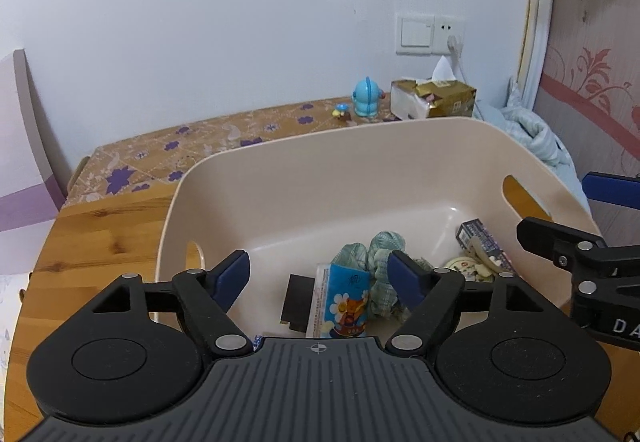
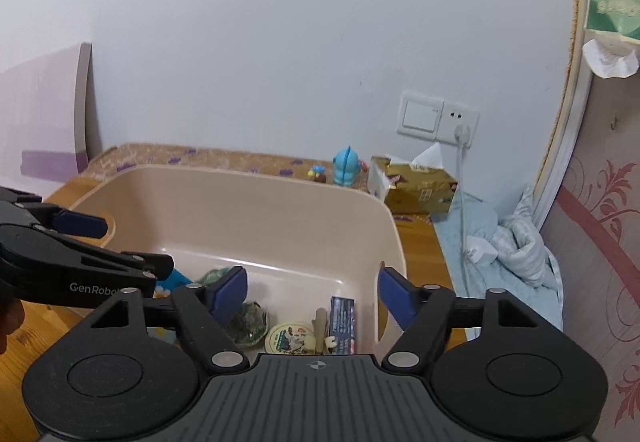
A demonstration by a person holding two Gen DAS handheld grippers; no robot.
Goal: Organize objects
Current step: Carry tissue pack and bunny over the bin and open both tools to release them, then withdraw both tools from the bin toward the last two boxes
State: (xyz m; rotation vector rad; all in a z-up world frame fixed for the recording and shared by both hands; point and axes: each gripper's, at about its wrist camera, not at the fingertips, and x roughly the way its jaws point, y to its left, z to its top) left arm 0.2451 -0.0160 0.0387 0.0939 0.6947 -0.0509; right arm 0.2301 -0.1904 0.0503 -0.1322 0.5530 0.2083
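Over beige bin (image 1: 280,178): left gripper (image 1: 318,278), right gripper (image 2: 312,292), jaws apart, empty.

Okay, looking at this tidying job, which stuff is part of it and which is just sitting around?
Part of the job: beige bin, tissue pack, green scrunchie, round tin, dark box.

Just lying about: blue toy, gold tissue box, wall switch.

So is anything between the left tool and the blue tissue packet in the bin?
Nothing visible: the open left tool hangs above the blue cartoon tissue packet inside the beige plastic bin.
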